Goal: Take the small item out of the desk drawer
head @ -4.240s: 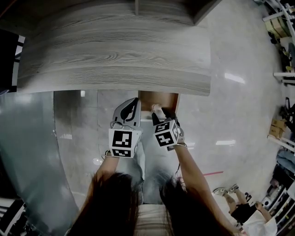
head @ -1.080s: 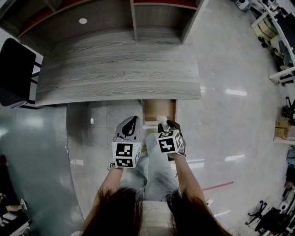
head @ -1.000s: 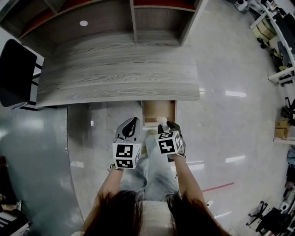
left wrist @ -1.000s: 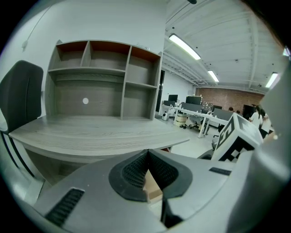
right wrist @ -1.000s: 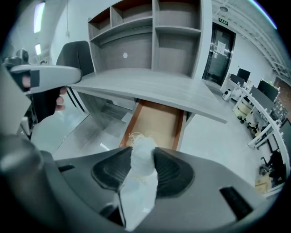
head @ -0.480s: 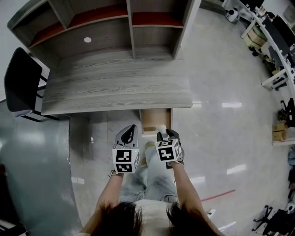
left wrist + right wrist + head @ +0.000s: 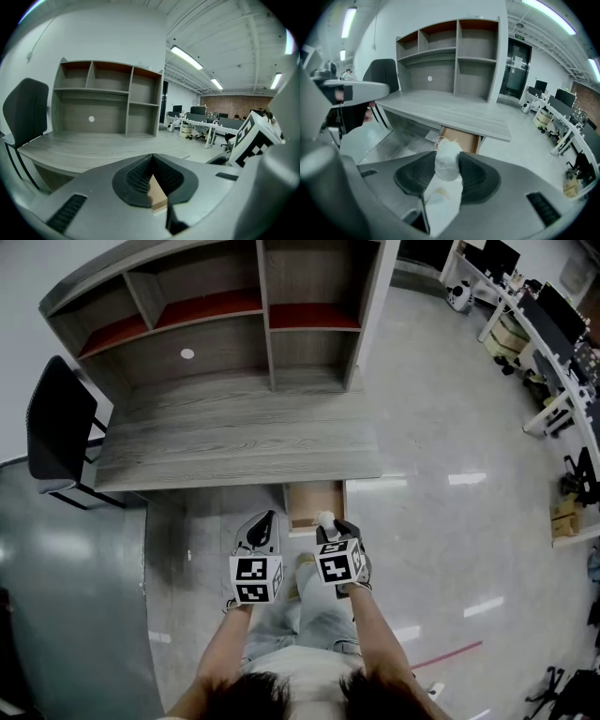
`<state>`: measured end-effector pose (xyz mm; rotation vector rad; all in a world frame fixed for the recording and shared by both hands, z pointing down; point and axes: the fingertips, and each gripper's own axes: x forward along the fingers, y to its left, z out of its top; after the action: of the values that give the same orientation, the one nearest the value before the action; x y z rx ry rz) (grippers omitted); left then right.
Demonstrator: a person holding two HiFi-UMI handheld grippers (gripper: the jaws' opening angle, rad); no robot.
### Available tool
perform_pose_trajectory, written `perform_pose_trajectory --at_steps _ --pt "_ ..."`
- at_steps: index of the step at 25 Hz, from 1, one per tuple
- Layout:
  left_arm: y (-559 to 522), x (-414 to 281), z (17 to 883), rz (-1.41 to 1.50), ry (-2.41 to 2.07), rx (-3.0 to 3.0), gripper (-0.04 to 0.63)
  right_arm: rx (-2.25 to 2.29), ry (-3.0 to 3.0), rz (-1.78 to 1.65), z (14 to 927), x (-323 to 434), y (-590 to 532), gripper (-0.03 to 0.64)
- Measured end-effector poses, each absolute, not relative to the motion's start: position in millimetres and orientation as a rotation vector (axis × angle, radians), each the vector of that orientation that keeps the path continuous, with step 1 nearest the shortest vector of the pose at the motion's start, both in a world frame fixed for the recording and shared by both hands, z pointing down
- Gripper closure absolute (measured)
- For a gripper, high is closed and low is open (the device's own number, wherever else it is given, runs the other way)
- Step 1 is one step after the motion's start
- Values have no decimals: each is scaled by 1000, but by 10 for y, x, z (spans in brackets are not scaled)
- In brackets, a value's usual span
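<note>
Fingers [image 7: 476, 176] of right gripper [image 7: 448, 161] clamp white bundle [image 7: 447, 169] — angled down; drawer [image 7: 314, 505] open.

The counter [image 7: 234, 442] is pale grey with streaky wood grain. The shelf unit [image 7: 262, 306] on the counter is the same grey, with red boards. The drawer [image 7: 314, 501] below the counter is light brown inside. The small item [image 7: 447, 161] is white. The left gripper [image 7: 266, 518] and right gripper [image 7: 330, 521] are grey with black ribbed pads and black-and-white marker cubes. The chair [image 7: 56, 427] beside the counter is black.
</note>
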<state>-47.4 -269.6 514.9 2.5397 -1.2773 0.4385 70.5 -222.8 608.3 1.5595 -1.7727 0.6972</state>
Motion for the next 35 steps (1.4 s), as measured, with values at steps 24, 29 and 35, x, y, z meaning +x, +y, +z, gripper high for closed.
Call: perform_pose_trajectory --at_steps 24,29,35 --pt "-2345 -269 4661 401 -1132 2655 581 1622 -1837 570 5427 545 -1975 453" --pt "-2332 -174 4565 393 -1116 2684 581 1642 -1854 543 5302 611 -1971 453" --pt "-2196 -110 4456 383 -1133 2696 581 1665 -1881 504 5121 678 -1874 453"
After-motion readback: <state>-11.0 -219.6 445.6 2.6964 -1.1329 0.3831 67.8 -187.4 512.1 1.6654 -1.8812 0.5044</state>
